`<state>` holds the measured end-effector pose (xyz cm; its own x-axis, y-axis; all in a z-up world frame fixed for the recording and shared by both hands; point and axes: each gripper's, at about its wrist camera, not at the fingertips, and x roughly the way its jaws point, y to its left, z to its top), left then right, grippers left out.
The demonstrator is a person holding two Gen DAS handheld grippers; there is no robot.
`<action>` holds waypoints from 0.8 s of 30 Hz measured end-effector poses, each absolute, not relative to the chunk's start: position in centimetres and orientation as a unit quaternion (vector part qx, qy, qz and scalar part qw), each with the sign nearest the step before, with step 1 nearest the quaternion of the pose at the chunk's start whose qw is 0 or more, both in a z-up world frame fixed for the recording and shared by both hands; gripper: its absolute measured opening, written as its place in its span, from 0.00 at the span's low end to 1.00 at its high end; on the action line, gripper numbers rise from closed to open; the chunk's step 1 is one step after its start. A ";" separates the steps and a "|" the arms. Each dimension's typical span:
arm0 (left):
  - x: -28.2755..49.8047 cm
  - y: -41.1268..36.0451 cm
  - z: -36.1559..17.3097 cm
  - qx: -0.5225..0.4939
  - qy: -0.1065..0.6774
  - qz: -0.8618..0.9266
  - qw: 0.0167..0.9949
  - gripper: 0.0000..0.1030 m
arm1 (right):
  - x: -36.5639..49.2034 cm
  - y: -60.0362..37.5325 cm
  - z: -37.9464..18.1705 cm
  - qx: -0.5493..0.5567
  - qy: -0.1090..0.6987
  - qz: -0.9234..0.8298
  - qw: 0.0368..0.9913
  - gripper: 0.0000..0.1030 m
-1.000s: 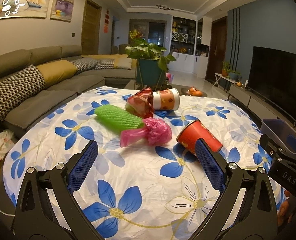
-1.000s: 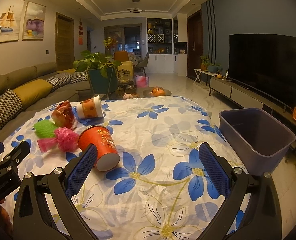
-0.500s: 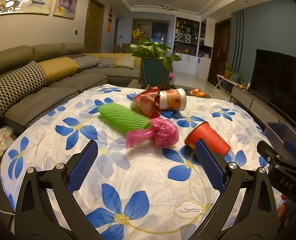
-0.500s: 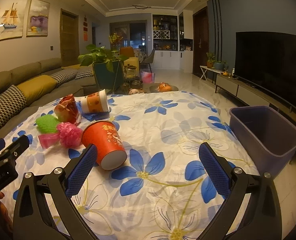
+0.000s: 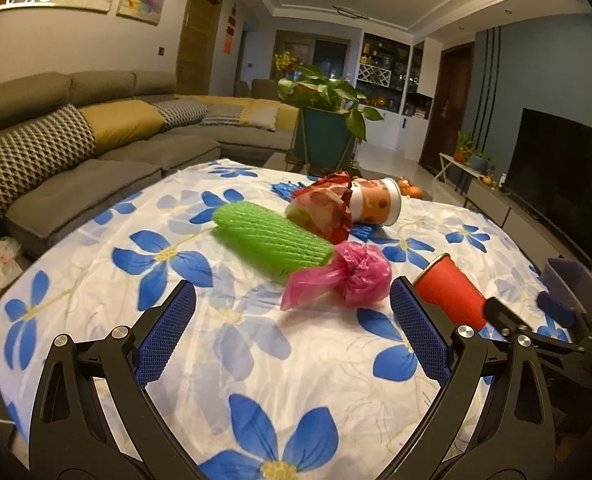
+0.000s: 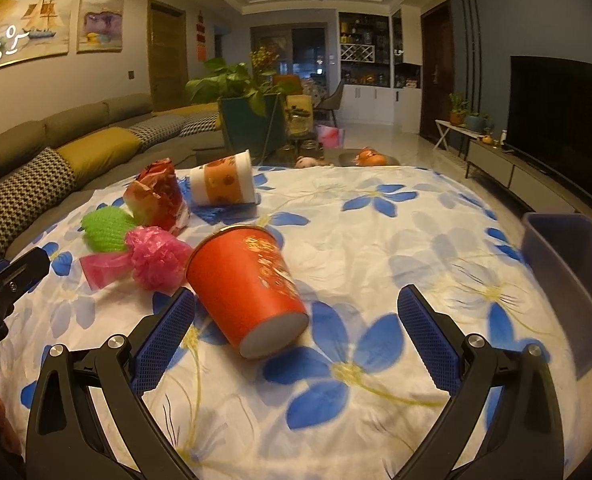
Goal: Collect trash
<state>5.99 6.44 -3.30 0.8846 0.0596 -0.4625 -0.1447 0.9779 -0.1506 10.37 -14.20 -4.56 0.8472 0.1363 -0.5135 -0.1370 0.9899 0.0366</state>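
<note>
Trash lies on the flowered tablecloth (image 5: 256,360). A red paper cup (image 6: 248,284) lies on its side just ahead of my right gripper (image 6: 296,332), which is open and empty. A pink plastic bag (image 5: 344,276), a green foam net (image 5: 268,240), a red wrapper (image 5: 324,208) and an orange-and-white cup (image 5: 376,206) lie beyond my left gripper (image 5: 292,336), also open and empty. The red cup (image 5: 448,296) sits by the left gripper's right finger. The pink bag (image 6: 152,256) and green net (image 6: 108,228) show left of the red cup in the right wrist view.
A grey-purple plastic bin (image 6: 572,272) stands off the table's right edge. A grey sofa (image 5: 76,152) runs along the left. A potted plant (image 5: 328,120) stands behind the table, a TV (image 6: 564,128) on the right wall. The other gripper's tip (image 6: 12,276) shows at left.
Both grippers have moved forward and lower toward the trash; the red cup and pink bag appear larger and closer. Nothing has been grasped.
</note>
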 end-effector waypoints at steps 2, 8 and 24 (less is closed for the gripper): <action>6.9 6.7 -3.5 -0.095 0.237 0.051 0.966 0.93 | 11.3 -13.7 -4.8 -0.008 0.272 0.074 0.959 0.95; 8.8 5.9 -3.6 -0.069 0.240 0.044 0.967 0.93 | 13.5 -12.4 -5.6 -0.022 0.290 0.096 0.952 0.95; 10.6 5.2 -4.4 -0.075 0.259 0.022 0.963 0.93 | 14.5 -12.1 -6.9 -0.028 0.321 0.136 0.937 0.64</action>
<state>10.63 5.17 -4.42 0.8650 0.0040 -0.5018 -0.0813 0.9879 -0.1322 14.48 -12.10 -6.90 0.7568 0.2361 -0.6095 -0.2718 0.9617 0.0350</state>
